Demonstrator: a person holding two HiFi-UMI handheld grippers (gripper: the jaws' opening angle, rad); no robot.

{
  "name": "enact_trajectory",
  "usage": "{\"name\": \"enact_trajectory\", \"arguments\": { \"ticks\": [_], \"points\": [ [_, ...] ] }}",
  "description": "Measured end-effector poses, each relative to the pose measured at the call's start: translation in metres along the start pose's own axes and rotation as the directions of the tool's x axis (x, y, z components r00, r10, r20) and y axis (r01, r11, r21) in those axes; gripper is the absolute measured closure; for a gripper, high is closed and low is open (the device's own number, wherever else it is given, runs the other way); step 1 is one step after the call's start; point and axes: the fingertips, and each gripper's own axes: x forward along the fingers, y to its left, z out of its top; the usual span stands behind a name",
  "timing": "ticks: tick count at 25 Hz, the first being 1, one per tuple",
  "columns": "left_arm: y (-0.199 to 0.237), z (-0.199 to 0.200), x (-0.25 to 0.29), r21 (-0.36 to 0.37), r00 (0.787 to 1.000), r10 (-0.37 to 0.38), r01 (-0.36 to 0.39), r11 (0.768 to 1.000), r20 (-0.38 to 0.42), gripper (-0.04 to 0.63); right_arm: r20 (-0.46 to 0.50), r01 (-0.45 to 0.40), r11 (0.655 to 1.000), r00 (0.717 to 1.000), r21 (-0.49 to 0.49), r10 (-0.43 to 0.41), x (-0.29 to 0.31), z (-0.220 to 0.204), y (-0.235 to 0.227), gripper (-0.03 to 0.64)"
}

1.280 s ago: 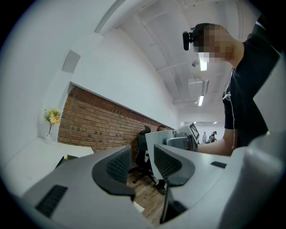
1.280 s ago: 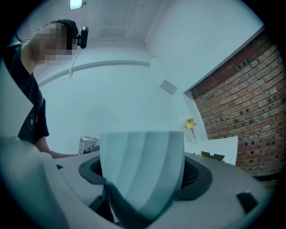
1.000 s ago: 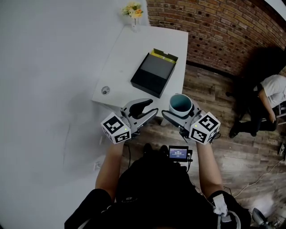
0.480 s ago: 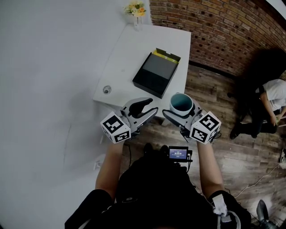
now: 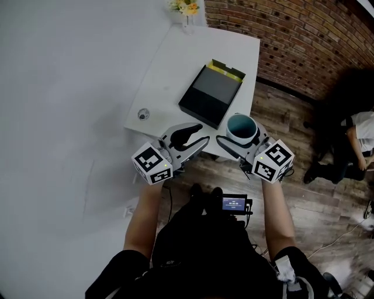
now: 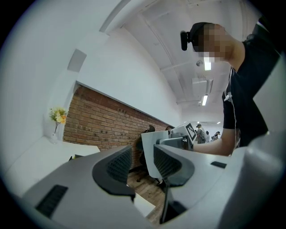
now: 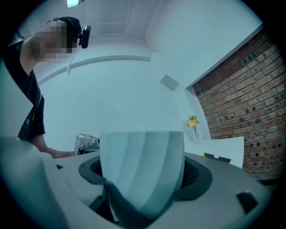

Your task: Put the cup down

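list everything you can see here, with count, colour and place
table: one, white, against the white wall
box: one, black with a yellow flap, on the table
flowers: one bunch, yellow, in a vase at the table's far end
round fitting: one, grey, in the table's near left corner
cup: one, white outside, teal inside, upright by the table's near right corner
seated person: one, white top, at the far right
screen device: one, black, at the wearer's chest
left gripper: one, grey, fingers closing with nothing between
right gripper: one, grey, fingers shut on the cup

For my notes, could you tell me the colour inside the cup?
The cup is teal inside; best in head view.
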Motion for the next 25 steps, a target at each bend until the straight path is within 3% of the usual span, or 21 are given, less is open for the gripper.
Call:
{"name": "enact_trajectory", "arguments": {
  "ticks": [25],
  "points": [
    [0.048, -0.032, 0.025, -0.048, 1.000, 0.012, -0.013, 0.999, -0.020, 0.460, -0.020, -0.041, 0.999, 0.999, -0.014, 0.040, 0.083, -0.026, -0.084, 0.212]
  ]
}}
